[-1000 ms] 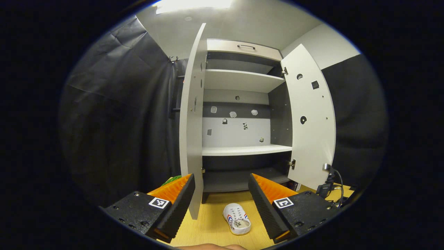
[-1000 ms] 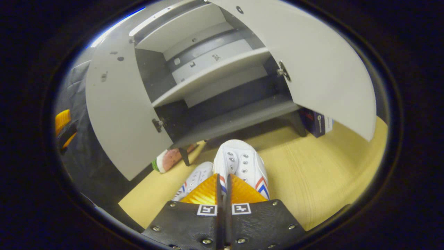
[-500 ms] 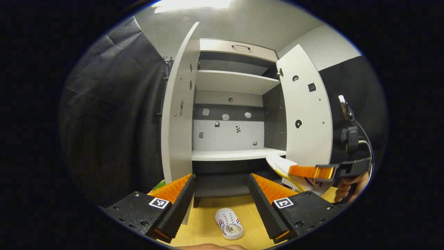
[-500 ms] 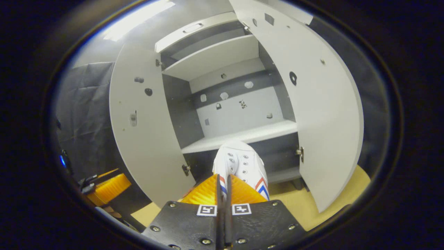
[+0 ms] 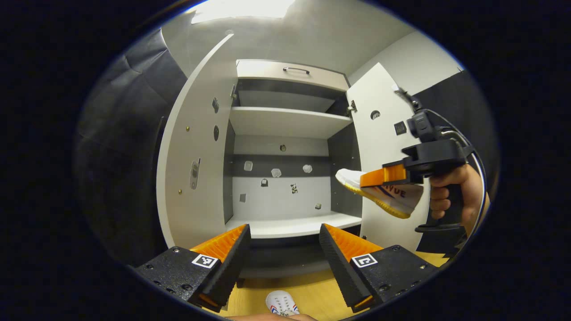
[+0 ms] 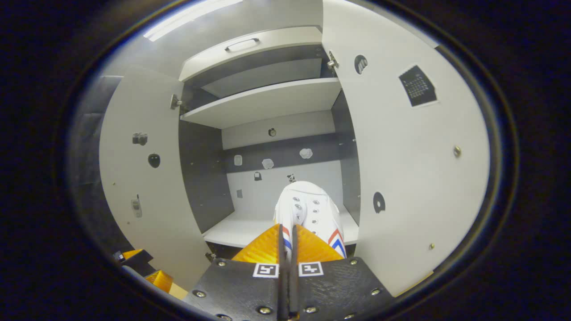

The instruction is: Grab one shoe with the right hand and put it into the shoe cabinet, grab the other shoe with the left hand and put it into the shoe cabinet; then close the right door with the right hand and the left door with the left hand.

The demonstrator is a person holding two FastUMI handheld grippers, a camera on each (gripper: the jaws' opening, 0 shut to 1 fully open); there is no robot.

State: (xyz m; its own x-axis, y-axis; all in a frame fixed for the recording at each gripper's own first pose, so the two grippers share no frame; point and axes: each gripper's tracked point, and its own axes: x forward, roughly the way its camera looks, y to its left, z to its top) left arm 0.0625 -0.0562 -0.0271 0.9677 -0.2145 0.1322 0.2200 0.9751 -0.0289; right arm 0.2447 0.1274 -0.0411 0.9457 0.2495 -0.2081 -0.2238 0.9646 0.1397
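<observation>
Two shoes: we see one white shoe (image 6: 310, 211) held in the air in front of the cabinet opening, and the other shoe (image 5: 282, 306) lying on the wooden floor (image 5: 312, 294) below the cabinet.
Right gripper: our right gripper (image 6: 287, 240) has both fingers pressed together on the heel end of the held shoe, toe pointing into the cabinet; in the left gripper view the same gripper (image 5: 379, 177) is held by a hand (image 5: 455, 196) just beside the right door.
Left gripper: our left gripper (image 5: 283, 249) has its jaws spread wide with nothing between them, hanging above the floor shoe.
Cabinet: the shoe cabinet (image 5: 285, 151) stands with both doors swung wide; the left door (image 5: 192, 160) and right door (image 5: 383, 147) flank the opening.
Open room: the middle shelf (image 5: 290, 225) is bare across its width, with a tall gap up to the upper shelf (image 5: 285, 120).
Edges: the held shoe's toe is near the right door's inner edge and above the middle shelf's front lip.
Around: a drawer with a handle (image 5: 296, 69) tops the cabinet; small stickers (image 5: 276, 173) dot the back panel.
</observation>
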